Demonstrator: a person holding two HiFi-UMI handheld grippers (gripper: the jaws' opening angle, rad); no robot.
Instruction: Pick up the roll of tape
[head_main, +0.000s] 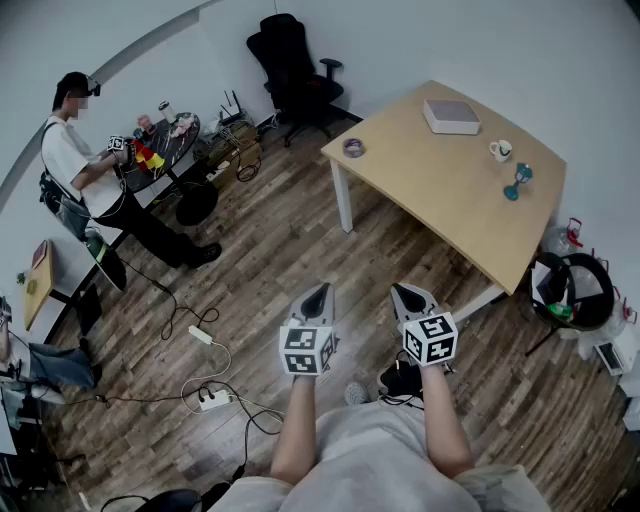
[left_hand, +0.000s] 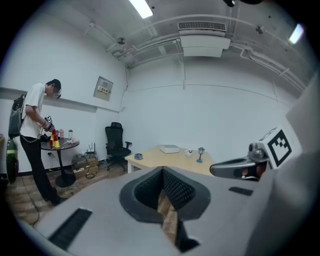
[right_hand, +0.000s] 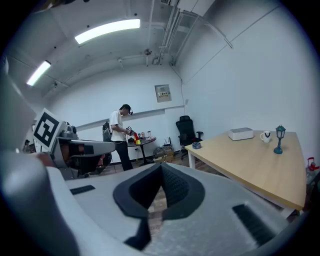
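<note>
Wooden table (head_main: 450, 190) is bearing the roll of tape (head_main: 352, 147) at its corner, and with left gripper (head_main: 318, 291) and right gripper (head_main: 405, 293) both shut and empty, you are risking knocking it off.

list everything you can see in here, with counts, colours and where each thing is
table: one, light wood, upper right
roll of tape: one, greyish, on the table's left corner
box: one, white, far end of the table
mug: one, white, on the table right of the box
lantern figure: one, teal, on the table by the mug
office chair: one, black, by the far wall
round table: one, black, far left, small items on top
person: one, white top, standing at the round table
power strips: two, white, on the wood floor among cables
left gripper: one, grey, shut, empty, low centre
right gripper: one, grey, shut, empty, beside it
</note>
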